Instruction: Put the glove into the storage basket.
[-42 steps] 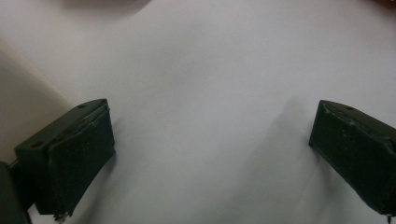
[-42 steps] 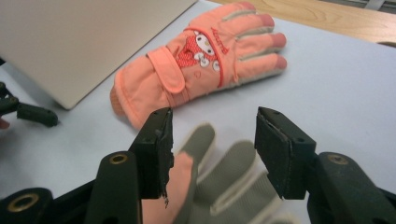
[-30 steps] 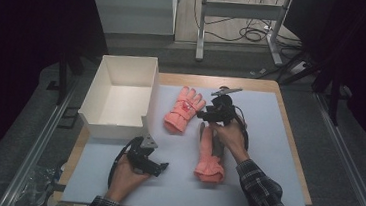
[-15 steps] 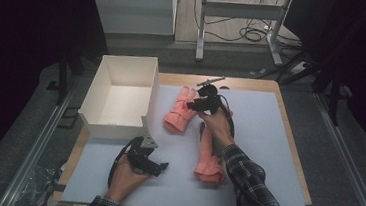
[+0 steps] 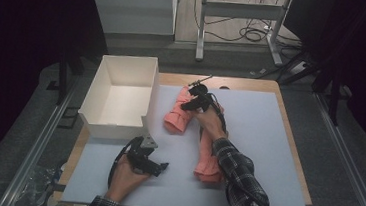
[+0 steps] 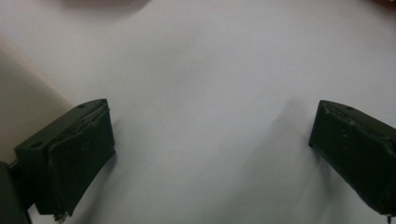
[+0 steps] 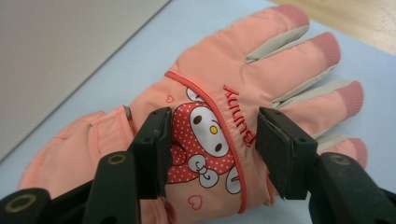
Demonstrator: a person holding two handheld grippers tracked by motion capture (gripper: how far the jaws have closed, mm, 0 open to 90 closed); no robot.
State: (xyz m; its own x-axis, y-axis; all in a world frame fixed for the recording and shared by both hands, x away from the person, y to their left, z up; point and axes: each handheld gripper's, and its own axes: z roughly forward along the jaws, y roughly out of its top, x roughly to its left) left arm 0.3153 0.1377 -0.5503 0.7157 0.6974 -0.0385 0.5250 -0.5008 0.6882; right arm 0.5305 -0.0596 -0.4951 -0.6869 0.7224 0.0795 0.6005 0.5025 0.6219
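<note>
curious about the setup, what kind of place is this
Probably a lab or recording workspace, not a home: a table under a pale mat, loose cables on the floor behind, a metal stand, and dark surroundings.

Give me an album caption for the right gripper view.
Open black jaws poised over a pink cartoon glove on the pale mat.
</note>
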